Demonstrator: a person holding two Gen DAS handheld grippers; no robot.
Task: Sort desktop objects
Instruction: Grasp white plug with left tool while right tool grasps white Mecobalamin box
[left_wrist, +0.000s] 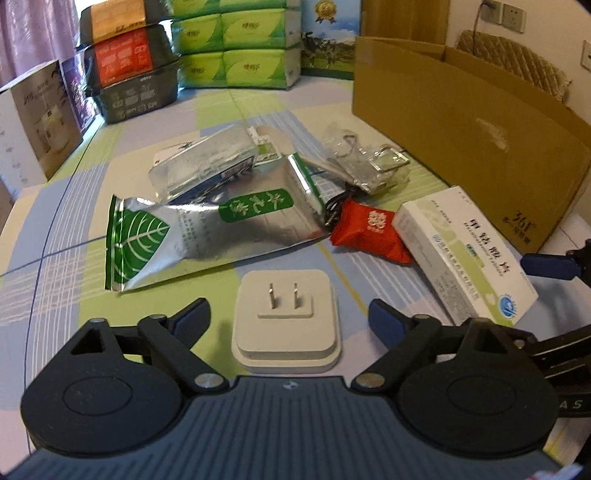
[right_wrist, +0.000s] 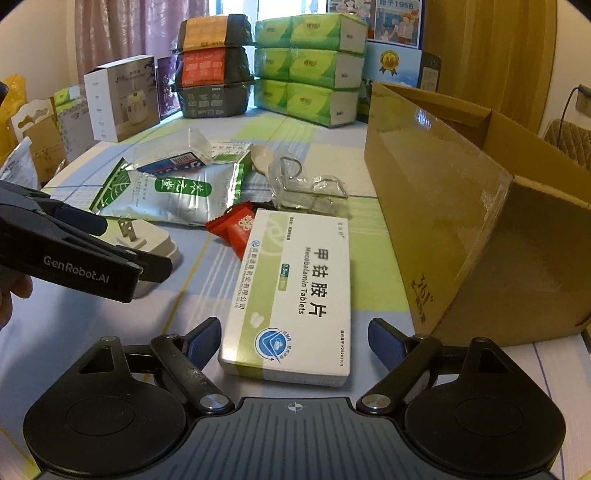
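Straddling a white plug adapter (left_wrist: 286, 325), the left gripper (left_wrist: 290, 319) has its blue-padded fingers spread wide on either side of it, touching neither edge; the adapter lies prongs-up on the checked tablecloth (left_wrist: 55, 280). The right gripper (right_wrist: 291, 339) is likewise spread, with the near end of a white-and-green box of Mecobalamin tablets (right_wrist: 291, 291) lying flat between its fingers, not pinched. Beside the box's far end sits a red wrapped candy (right_wrist: 236, 229). Beyond it lie a silver-and-green foil tea pouch (left_wrist: 207, 229), a second foil packet (left_wrist: 203, 166) resting partly on top of it, a clear plastic bag holding metal clips (right_wrist: 314, 188), and a pale plastic spoon (right_wrist: 260, 157). An open brown cardboard box (right_wrist: 443, 199) stands at the right; its interior is not visible from either camera. Stacked green tissue packs (right_wrist: 310, 66) line the far edge.
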